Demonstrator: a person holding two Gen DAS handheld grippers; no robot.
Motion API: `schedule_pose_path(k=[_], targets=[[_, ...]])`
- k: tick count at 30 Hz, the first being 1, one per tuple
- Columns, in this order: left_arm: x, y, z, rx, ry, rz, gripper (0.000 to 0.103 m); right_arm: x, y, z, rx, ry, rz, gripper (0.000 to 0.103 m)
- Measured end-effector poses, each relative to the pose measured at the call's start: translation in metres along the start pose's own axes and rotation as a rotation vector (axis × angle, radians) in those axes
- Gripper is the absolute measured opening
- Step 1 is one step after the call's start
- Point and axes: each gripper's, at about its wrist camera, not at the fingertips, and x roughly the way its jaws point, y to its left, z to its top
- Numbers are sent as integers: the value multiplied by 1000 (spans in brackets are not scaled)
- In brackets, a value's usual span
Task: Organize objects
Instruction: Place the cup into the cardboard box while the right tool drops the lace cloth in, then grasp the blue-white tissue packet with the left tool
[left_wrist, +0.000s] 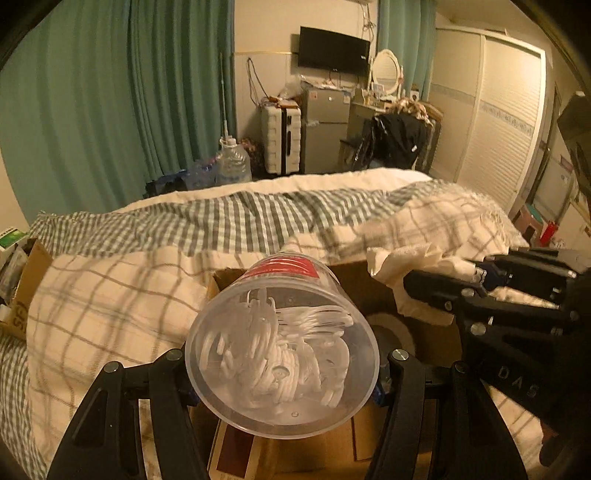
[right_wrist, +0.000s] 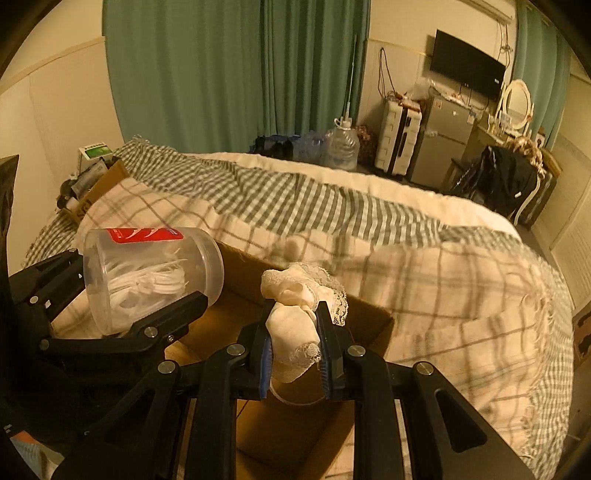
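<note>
Left gripper (left_wrist: 282, 363) clamped on a clear plastic jar (left_wrist: 282, 343) with a red label, tipped on its side, white coiled cords visible inside. Held above an open cardboard box (right_wrist: 373, 321) resting on the plaid blanket (right_wrist: 461, 280). Right gripper (right_wrist: 295, 347) closed on a bunched cream lace cloth (right_wrist: 295, 317), just beside the jar at about 3 o'clock, also over the box. Farther back at 12 o'clock, green curtains (right_wrist: 236, 74); a wall television (left_wrist: 334, 51) at 1 o'clock.

Both grippers are matte black, with angular linkage arms and round silver screws at the joints. The right gripper (right_wrist: 294, 345) has blue ribbed finger pads (right_wrist: 265, 363); its body bears pale "DAS" lettering. The left gripper (left_wrist: 282, 363) matches it.
</note>
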Motion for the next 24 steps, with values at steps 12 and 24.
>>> schedule_pose_path(k=[12, 24], targets=[[-48, 8, 4, -13, -7, 15, 89, -57, -5, -2, 51, -67, -59, 69], [-184, 14, -8, -64, -122, 53, 103, -214, 42, -22, -17, -191, -127, 75]])
